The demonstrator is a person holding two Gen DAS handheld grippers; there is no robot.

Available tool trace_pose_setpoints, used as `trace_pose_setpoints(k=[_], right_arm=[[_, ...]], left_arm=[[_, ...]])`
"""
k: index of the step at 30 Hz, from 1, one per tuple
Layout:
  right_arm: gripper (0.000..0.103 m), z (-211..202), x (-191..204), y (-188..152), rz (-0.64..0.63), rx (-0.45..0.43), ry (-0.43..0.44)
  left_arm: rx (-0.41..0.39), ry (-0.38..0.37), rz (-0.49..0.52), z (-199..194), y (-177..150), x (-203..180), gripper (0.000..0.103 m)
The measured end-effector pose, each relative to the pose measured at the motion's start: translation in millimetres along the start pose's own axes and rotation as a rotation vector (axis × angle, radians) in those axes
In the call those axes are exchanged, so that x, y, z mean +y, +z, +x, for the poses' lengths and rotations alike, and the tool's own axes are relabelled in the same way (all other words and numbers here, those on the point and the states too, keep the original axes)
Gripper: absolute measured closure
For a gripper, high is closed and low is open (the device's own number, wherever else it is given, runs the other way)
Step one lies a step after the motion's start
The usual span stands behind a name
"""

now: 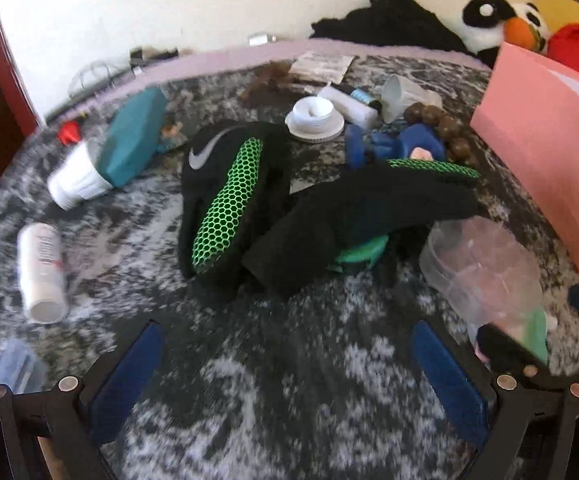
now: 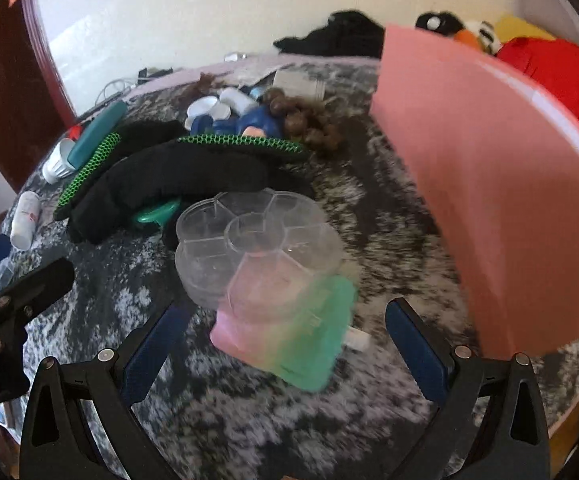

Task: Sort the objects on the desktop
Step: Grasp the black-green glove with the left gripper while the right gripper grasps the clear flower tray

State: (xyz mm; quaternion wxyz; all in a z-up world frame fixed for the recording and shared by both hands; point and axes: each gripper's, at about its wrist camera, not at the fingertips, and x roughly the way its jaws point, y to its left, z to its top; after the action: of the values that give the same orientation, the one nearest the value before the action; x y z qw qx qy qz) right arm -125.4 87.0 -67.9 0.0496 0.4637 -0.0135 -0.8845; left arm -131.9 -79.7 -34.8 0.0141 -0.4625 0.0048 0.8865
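Note:
Two black gloves with green mesh lie mid-table: one with a grey swoosh (image 1: 225, 196) and one across it (image 1: 361, 220), also in the right wrist view (image 2: 177, 184). A clear flower-shaped compartment box (image 2: 257, 240) rests on a pink-green pastel item (image 2: 289, 336), just ahead of my open right gripper (image 2: 285, 320). My left gripper (image 1: 285, 360) is open and empty, short of the gloves. The clear box shows at its right (image 1: 485, 264).
A pink box (image 2: 489, 184) stands at the right. A teal case (image 1: 133, 136), white bottle (image 1: 41, 272), white cup (image 1: 77, 180), white lid (image 1: 313, 116), blue toy (image 1: 401, 144) and brown beads (image 1: 441, 124) lie scattered. Plush toys (image 1: 505, 20) sit beyond the table.

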Motion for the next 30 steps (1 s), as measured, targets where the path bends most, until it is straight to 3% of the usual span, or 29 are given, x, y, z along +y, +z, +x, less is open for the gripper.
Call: trace_pose_setpoints(k=[5,12,19,24,26,28,30], right_arm=[[0.0,14.2,7.6,12.6,-0.016,0.008,-0.01],[0.0,35.9,7.7,29.0,-0.009,0.035,-0.028],[0.004,50.9,-3.1,32.0,0.03,0.085,0.038],[0.005,50.2,0.5,32.0,0.002,0.071,0.032],[0.006,49.0,0.5,32.3,0.003,0.07,0.034],[0.006,46.5,0.2,32.0,0.007,0.067,0.039],[0.006,42.3,-0.7,30.1,0.012,0.064,0.045]], left_arm=[[0.032,-0.047,-0.112,19.3,12.4,21.1,0.0],[0.041,-0.044,-0.167,45.2,38.1,37.1,0.0],[0.023,-0.078,-0.257,72.7,72.8,57.6,0.0],[0.072,-0.064,-0.263,99.9,83.0,60.6,0.0],[0.104,-0.066,-0.275,108.6,80.7,63.8,0.017],[0.115,-0.041,-0.274,110.3,80.1,66.0,0.073],[0.093,-0.036,-0.291,99.4,80.6,70.6,0.076]])
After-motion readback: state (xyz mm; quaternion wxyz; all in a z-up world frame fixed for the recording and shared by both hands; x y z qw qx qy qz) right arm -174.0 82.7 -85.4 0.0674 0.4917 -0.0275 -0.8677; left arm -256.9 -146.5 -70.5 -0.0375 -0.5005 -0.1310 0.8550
